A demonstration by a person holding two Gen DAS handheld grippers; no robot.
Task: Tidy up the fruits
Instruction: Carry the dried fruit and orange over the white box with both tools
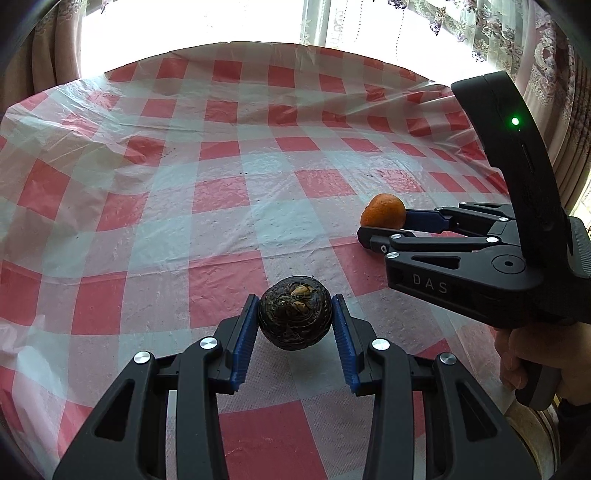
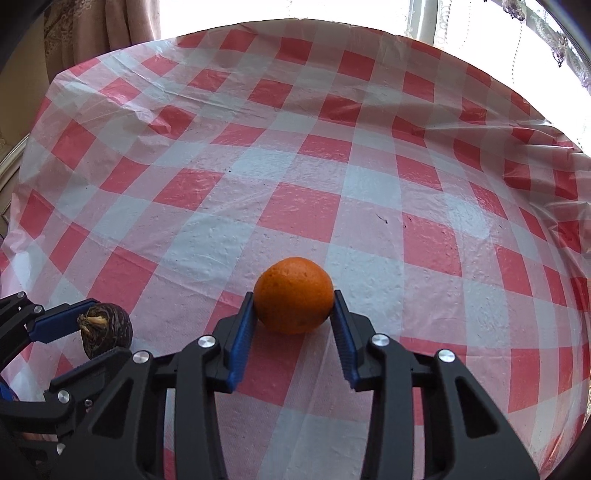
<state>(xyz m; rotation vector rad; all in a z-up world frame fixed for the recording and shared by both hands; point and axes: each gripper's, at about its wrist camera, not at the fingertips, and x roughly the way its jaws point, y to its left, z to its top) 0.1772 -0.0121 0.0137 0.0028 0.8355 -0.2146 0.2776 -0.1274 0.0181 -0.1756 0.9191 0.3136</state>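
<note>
A dark brown, wrinkled round fruit [image 1: 295, 317] sits between the blue pads of my left gripper [image 1: 295, 298], which is shut on it just above the checked cloth. The right wrist view shows the same fruit [image 2: 107, 328] at lower left, clamped in the left gripper [image 2: 109, 326]. An orange [image 2: 293, 295] is pinched at its sides by my right gripper [image 2: 293, 294], shut on it low over the cloth. In the left wrist view the orange [image 1: 384, 210] and the right gripper [image 1: 384, 225] lie to the right of the dark fruit, a short gap apart.
A red-and-white checked plastic tablecloth [image 1: 221, 184] covers the round table, whose far edge curves below a bright window [image 1: 221, 22] with curtains [image 1: 535, 55]. A person's hand [image 1: 535, 354] holds the right gripper's handle at the right edge.
</note>
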